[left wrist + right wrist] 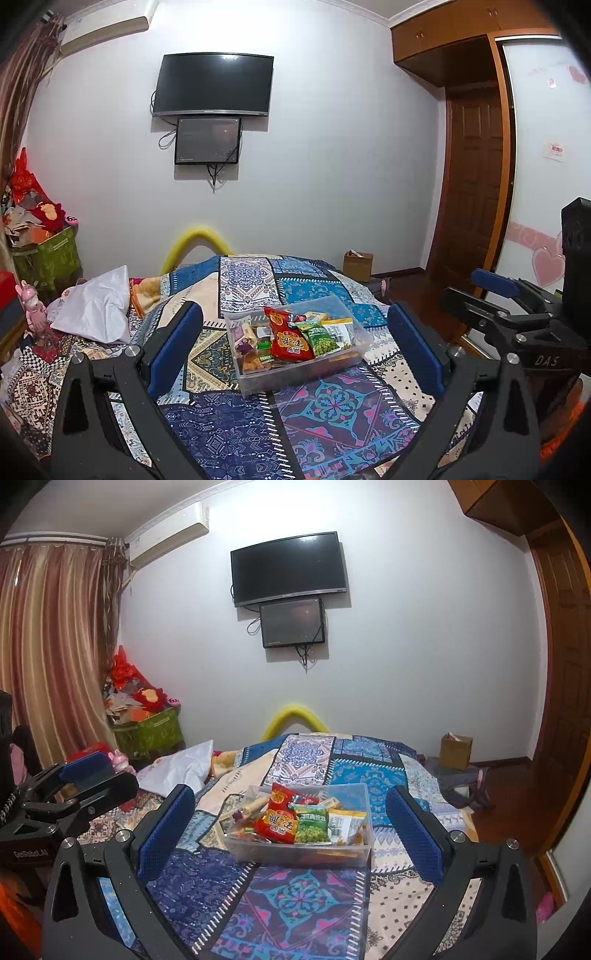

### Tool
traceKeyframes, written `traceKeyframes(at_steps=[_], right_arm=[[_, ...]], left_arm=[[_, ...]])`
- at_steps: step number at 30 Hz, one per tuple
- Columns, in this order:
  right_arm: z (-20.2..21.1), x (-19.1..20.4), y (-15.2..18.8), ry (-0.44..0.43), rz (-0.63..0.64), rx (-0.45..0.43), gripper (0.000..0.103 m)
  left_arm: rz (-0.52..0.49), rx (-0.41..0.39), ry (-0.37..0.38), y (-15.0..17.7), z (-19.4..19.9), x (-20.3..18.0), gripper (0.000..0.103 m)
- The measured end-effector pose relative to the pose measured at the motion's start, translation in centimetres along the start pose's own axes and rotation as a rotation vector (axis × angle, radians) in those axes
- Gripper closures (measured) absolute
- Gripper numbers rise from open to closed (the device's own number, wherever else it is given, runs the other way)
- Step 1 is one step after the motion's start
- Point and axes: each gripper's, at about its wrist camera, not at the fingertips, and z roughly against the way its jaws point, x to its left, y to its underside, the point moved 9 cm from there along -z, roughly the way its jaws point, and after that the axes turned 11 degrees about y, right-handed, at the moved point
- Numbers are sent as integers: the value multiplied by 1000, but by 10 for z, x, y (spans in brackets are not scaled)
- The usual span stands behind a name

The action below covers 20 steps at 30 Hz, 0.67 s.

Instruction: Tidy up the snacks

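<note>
Here, a clear plastic bin [295, 354] sits on a patchwork bedspread [229, 424] in blue, cream and purple, in the middle of the bed. It is heaped with snack packets: a red packet [290, 334] lies on top, a green packet [320, 339] rests against its right side, and smaller wrapped snacks crowd beneath them. The left gripper [295, 350] and the right gripper [291, 825] both hover short of the bin, jaws spread wide and holding nothing, each framing the bin between its blue pads. A crumpled white sheet [96, 306] lies to the left on the bed; a dark television [214, 85] hangs on the far wall. The risk appears to lie in the loose, slippery packets: a grip on the red one could drag its neighbours over the low rim, and the soft bed may let the bin tip if pressed.
</note>
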Motion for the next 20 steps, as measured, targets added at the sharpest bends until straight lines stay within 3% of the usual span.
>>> traceKeyframes(at_steps=[20], right_arm=[[-4,-5,3,7,-12,13,0]], left_arm=[[-13,7,-1,3,-5,-4,2]])
